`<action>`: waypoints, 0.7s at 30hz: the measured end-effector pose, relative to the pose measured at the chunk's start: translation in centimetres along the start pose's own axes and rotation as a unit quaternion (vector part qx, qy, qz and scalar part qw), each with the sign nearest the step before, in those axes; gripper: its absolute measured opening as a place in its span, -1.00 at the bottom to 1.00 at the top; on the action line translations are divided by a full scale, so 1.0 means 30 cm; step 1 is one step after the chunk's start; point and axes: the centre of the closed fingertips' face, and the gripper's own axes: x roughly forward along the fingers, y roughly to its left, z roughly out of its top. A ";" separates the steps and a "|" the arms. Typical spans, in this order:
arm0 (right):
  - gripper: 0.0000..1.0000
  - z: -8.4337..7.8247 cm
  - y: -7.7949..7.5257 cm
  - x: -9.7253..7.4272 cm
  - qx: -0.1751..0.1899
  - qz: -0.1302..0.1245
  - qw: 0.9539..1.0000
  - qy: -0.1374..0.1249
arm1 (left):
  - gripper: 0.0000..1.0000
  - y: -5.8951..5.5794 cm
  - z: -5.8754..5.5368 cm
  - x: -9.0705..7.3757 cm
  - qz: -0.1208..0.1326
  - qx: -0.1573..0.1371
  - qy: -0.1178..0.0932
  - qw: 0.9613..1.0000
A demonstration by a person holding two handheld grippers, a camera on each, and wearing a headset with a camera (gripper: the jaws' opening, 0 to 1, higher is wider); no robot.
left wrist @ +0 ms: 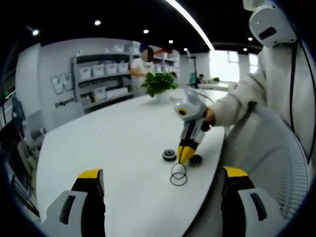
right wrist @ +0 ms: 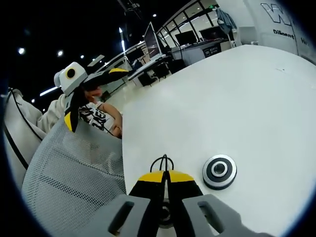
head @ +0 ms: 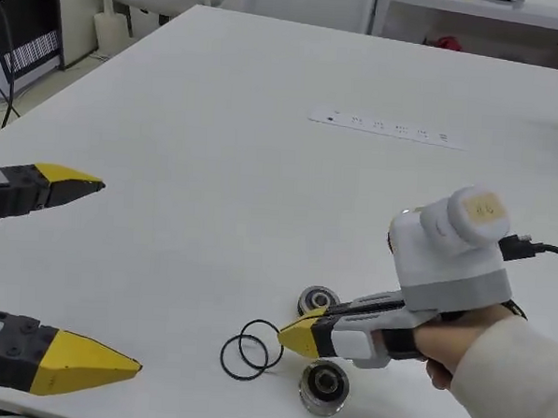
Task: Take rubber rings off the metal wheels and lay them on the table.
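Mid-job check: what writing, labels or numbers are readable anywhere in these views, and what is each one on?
"W": large letter on the back wall.
"Diligent": smaller lettering just under that letter.
Too blurred to read: the white print and barcode on the black sign.
Too small to read: the markings on the power strip lying on the table.

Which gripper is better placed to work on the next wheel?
Right. The right gripper, jaws closed, sits between the two wheels beside the rings; the open left gripper is farther off.
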 end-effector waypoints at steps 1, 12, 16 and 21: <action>-1.00 -0.003 -0.004 0.000 0.000 -0.003 1.000 0.001 | 1.00 0.001 0.000 0.000 0.000 0.000 0.000 1.000; -0.94 -0.009 -0.034 -0.014 -0.008 -0.024 1.000 0.001 | 0.98 0.006 0.006 0.008 -0.003 0.005 0.002 1.000; -0.96 0.004 -0.039 -0.032 -0.008 -0.028 1.000 -0.007 | 0.98 0.005 0.012 0.008 -0.005 0.008 0.003 1.000; -0.97 0.032 -0.048 -0.061 -0.011 -0.038 0.999 -0.024 | 0.97 0.007 0.019 0.007 -0.005 0.012 0.002 1.000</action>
